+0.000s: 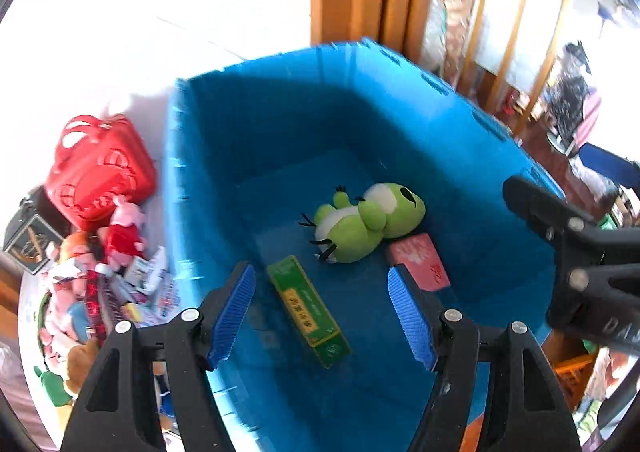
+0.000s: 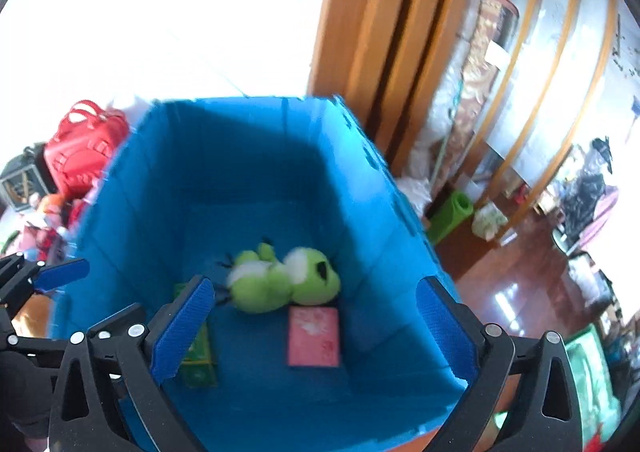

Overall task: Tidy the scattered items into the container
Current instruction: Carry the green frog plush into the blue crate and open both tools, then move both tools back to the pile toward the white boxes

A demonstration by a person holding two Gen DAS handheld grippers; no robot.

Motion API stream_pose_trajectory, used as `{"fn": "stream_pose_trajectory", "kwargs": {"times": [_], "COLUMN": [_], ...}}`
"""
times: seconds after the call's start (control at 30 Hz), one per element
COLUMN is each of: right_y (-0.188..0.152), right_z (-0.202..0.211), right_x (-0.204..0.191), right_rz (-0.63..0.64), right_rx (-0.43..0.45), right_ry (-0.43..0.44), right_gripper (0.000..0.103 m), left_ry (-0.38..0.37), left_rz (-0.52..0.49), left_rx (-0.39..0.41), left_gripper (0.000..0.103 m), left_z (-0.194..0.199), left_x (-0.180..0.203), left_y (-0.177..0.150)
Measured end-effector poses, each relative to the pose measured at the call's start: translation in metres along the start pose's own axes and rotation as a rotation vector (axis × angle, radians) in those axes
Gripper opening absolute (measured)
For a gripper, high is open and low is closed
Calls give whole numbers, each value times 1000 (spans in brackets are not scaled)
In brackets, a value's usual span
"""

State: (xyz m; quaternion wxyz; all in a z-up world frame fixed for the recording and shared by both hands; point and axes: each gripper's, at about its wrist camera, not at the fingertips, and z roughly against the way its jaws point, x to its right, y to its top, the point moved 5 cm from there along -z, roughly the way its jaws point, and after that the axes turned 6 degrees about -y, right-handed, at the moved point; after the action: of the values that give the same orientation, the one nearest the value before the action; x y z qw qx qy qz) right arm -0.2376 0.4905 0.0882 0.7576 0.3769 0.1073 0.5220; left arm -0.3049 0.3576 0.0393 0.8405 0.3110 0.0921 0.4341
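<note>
Centrally, the blue container (image 1: 280, 124) fills both views; on its floor lie a green plush frog (image 1: 362, 222), a pink box (image 1: 420, 262) at lower right of the frog, and a long green box (image 1: 308, 310) at lower left. Left gripper (image 1: 322, 312) and right gripper (image 2: 316, 332) hang above the interior, jaws released, nothing between the pads. At left frame edge, outside the container, remain a red bag (image 1: 98, 168) and scattered plush toys (image 1: 76, 292).

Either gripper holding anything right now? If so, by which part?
Nothing held. Left gripper and right gripper are both open and empty above the blue bin.
</note>
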Motion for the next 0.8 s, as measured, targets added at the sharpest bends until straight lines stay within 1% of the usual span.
{"fn": "stream_pose_trajectory", "kwargs": {"times": [0.2,0.3,0.4,0.47,0.57,0.67,0.73,0.8], "right_y": [9,14,17,16,8,-4,-17,-30], "right_z": [35,51,69,81,97,108,112,110], "right_x": [-58,-94,-133,-161,-207,-252,-286,-314], "right_rz": [44,68,88,98,108,119,130,135], "right_rx": [68,92,116,133,149,153,149,122], "right_ry": [72,106,143,174,229,285,332,364], "right_gripper": [102,103,102,103,103,103,103,103], "left_ry": [50,68,100,126,169,238,279,301], "left_rz": [46,74,112,134,194,232,253,270], "left_rx": [79,110,140,155,197,221,222,205], "left_gripper": [69,69,69,69,69,69,69,69], "left_z": [43,65,89,104,129,150,159,162], "left_x": [-48,-81,-121,-152,-202,-256,-287,-317], "left_y": [-13,-27,-48,-66,-99,-136,-163,-191]}}
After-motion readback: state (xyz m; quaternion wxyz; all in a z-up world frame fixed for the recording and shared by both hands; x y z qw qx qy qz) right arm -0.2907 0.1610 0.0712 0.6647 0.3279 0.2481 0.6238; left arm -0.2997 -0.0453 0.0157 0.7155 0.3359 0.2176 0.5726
